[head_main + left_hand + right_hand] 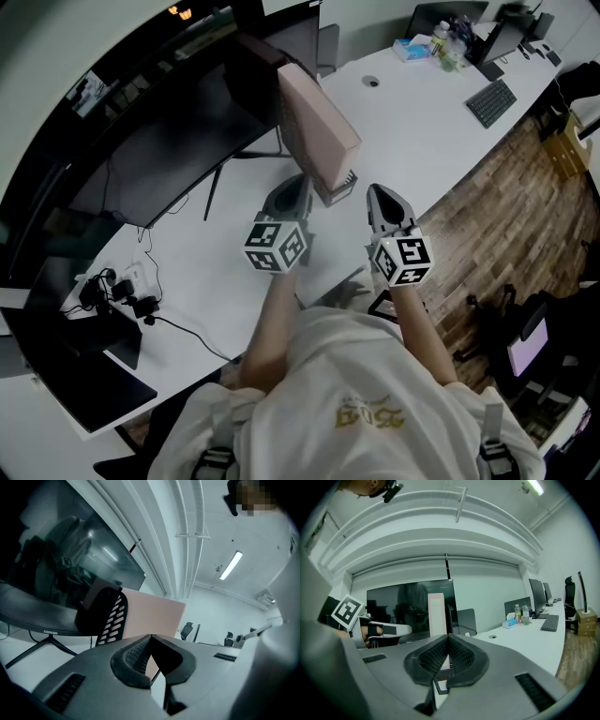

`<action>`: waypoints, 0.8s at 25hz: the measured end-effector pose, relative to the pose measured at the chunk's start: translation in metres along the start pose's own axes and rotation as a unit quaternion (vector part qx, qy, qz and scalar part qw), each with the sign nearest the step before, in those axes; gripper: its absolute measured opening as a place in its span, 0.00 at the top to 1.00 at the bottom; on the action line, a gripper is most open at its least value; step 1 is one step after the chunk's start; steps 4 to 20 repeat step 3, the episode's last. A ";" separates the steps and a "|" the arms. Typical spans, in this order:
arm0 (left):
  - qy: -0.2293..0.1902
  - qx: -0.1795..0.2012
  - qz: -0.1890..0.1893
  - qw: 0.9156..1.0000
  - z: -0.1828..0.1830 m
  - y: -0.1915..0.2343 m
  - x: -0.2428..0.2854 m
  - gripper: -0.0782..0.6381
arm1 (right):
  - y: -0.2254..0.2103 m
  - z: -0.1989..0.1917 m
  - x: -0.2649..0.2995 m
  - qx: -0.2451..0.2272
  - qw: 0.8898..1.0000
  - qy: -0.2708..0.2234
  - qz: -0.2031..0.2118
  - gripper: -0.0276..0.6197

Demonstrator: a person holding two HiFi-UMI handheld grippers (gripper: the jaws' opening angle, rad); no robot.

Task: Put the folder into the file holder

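Note:
A pink folder (317, 127) stands upright on the white desk (412, 131), set in a black slotted file holder (338, 190). In the left gripper view the folder (152, 616) rises just behind the holder's perforated side (111, 618). My left gripper (300, 186) sits close to the holder's near end, its jaws shut with nothing between them. My right gripper (379, 195) hovers a little to the right of the holder, also shut and empty. In the right gripper view the folder (436, 613) shows edge-on straight ahead, and the left gripper (386, 630) shows at the left.
A large dark monitor (159, 141) stands behind the holder. Cables and a plug block (122, 286) lie at the left. A keyboard (491, 101), bottles and a tissue box (412, 47) sit far along the desk. The desk edge and wooden floor (487, 234) are at the right.

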State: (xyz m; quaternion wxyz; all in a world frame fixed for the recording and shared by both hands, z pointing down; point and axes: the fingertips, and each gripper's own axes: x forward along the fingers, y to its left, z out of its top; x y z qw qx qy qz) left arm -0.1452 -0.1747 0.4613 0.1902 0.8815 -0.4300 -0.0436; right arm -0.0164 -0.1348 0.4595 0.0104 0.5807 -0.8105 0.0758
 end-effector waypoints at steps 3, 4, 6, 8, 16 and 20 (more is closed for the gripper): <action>-0.005 0.000 0.001 1.000 0.003 0.002 0.002 0.87 | -0.001 0.004 0.004 -0.002 1.000 -0.004 0.011 0.94; -0.005 0.000 0.001 1.000 0.003 0.002 0.002 0.87 | -0.001 0.004 0.004 -0.002 1.000 -0.004 0.011 0.94; -0.005 0.000 0.001 1.000 0.003 0.002 0.002 0.87 | -0.001 0.004 0.004 -0.002 1.000 -0.004 0.011 0.94; -0.005 0.000 0.001 1.000 0.003 0.002 0.002 0.87 | -0.001 0.004 0.004 -0.002 1.000 -0.004 0.011 0.94; -0.005 0.000 0.001 1.000 0.003 0.002 0.002 0.87 | -0.001 0.004 0.004 -0.002 1.000 -0.004 0.011 0.94; -0.005 0.000 0.001 1.000 0.003 0.002 0.002 0.87 | -0.001 0.004 0.004 -0.002 1.000 -0.004 0.011 0.94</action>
